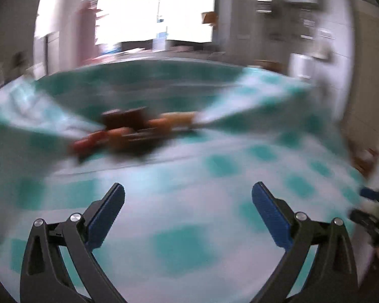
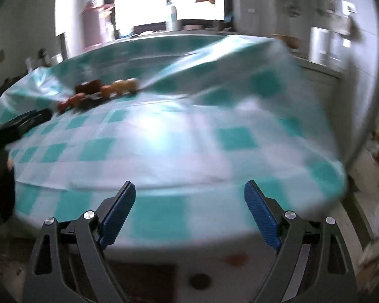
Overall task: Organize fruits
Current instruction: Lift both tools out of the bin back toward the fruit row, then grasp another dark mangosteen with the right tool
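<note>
- Approach comes first, by my reading: bring the left gripper [image 1: 188, 193] steadily toward the fruits [image 1: 134, 131], since both views are smeared by motion.
- Left fingers [image 1: 106, 217] stand wide apart, holding nothing; the right gripper [image 2: 189, 192] is likewise spread and empty.
- Fruits sit well ahead on the checked worktop [image 2: 164, 139], reddish and orange rounds beside a dark brown holder [image 2: 88, 85]; blur hides which kinds.

Left tongs [image 1: 188, 197] spread wide, right tongs [image 2: 189, 194] likewise
</note>
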